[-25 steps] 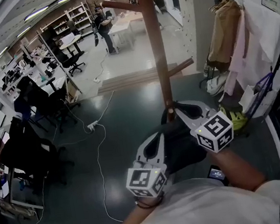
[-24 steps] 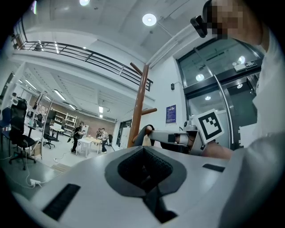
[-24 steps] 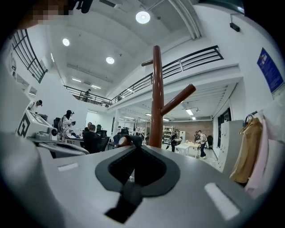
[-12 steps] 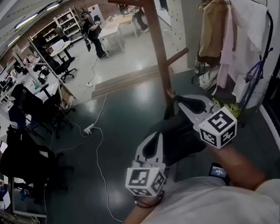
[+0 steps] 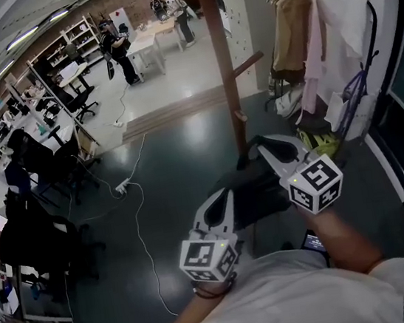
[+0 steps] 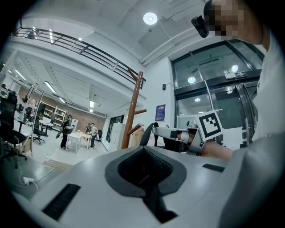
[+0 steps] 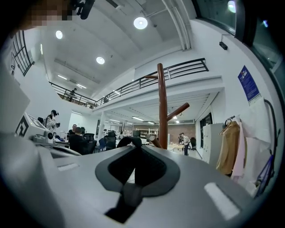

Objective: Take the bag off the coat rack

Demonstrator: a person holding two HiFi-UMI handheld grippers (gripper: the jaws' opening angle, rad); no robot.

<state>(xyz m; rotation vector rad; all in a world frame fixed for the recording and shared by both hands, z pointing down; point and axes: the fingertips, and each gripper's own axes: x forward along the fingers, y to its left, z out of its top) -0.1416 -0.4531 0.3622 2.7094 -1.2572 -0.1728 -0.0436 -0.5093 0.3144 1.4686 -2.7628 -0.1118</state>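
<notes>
the right gripper (image 5: 259,146) is clamping shut on the strap (image 7: 129,142) of the black bag (image 5: 257,195), low beside the coat rack (image 5: 219,57) pole. the left gripper (image 5: 224,193) is sitting closed and empty beside it. coats (image 5: 293,25) are hanging at right.

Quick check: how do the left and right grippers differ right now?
The right gripper reaches farther forward, by the coat rack pole; the left gripper sits nearer the person. The right gripper pinches the black bag strap; the left gripper holds nothing visible. Both have jaws together.
</notes>
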